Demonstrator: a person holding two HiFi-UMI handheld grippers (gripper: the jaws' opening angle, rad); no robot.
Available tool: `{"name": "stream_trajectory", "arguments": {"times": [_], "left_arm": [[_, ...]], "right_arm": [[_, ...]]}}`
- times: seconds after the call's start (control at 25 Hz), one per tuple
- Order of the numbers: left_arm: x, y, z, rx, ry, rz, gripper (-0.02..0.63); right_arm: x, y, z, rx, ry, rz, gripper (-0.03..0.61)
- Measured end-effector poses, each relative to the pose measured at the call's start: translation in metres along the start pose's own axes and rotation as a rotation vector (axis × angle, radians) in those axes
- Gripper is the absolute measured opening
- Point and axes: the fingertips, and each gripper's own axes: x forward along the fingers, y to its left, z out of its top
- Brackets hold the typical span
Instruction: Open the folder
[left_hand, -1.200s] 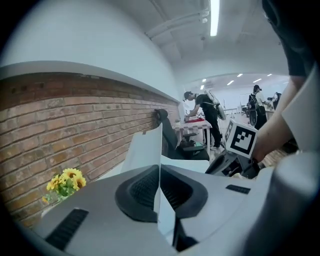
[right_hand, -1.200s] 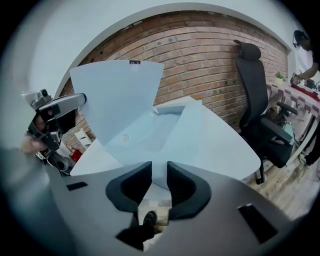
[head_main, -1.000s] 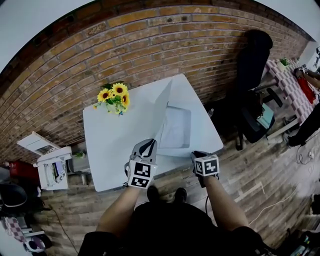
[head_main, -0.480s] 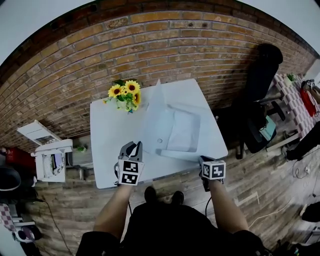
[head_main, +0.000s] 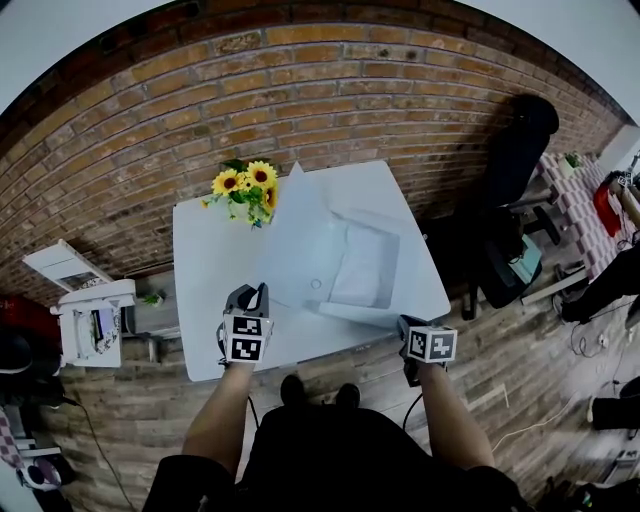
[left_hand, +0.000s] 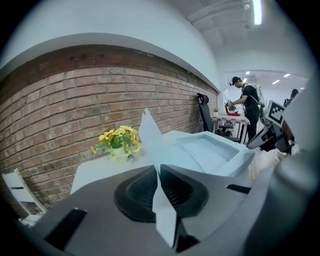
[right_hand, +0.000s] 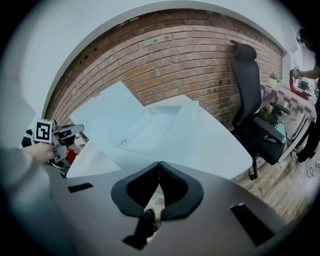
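Observation:
A pale blue-white folder (head_main: 362, 265) lies on the white table (head_main: 205, 270). Its cover (head_main: 290, 235) is swung open to the left and slopes up toward the wall. My left gripper (head_main: 255, 292) is shut on the cover's near corner. In the left gripper view the thin sheet (left_hand: 150, 132) runs between the closed pads of the left gripper (left_hand: 159, 170). My right gripper (head_main: 405, 325) sits at the folder's near right corner. In the right gripper view the right gripper (right_hand: 159, 165) has its jaws shut on the folder's near edge. A small snap ring (right_hand: 123, 142) shows on the inner face.
A pot of sunflowers (head_main: 243, 190) stands at the table's far left, close to the raised cover. A black office chair (head_main: 510, 160) is right of the table and a white rack (head_main: 90, 320) is left of it. A brick wall runs behind. A person (left_hand: 247, 100) stands far off.
My left gripper has drawn the cover leftward and down toward the near edge. The cover has gone from standing nearly upright to lying well open. The right gripper has stayed put.

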Motion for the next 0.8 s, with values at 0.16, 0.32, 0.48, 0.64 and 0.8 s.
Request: {"name": "stream_trajectory", "arguments": {"times": [0.16, 0.32, 0.48, 0.64, 0.8], "left_arm": [[0.005, 0.005, -0.003, -0.035, 0.003, 0.004, 0.031], [0.003, 0.004, -0.003, -0.076, 0.016, 0.009, 0.031], [0.002, 0.0, 0.001, -0.074, 0.014, 0.007, 0.031], [0.001, -0.002, 0.004, -0.088, 0.024, -0.001, 0.031], [0.001, 0.0, 0.005, -0.105, 0.028, 0.003, 0.031]], "right_arm": [[-0.017, 0.009, 0.024, -0.021, -0.109, 0.047, 0.015], [-0.042, 0.023, 0.052, -0.079, -0.236, 0.096, 0.015], [-0.063, 0.032, 0.078, -0.127, -0.339, 0.109, 0.014], [-0.081, 0.04, 0.098, -0.214, -0.416, 0.079, 0.014], [-0.093, 0.053, 0.107, -0.227, -0.462, 0.117, 0.014]]}}
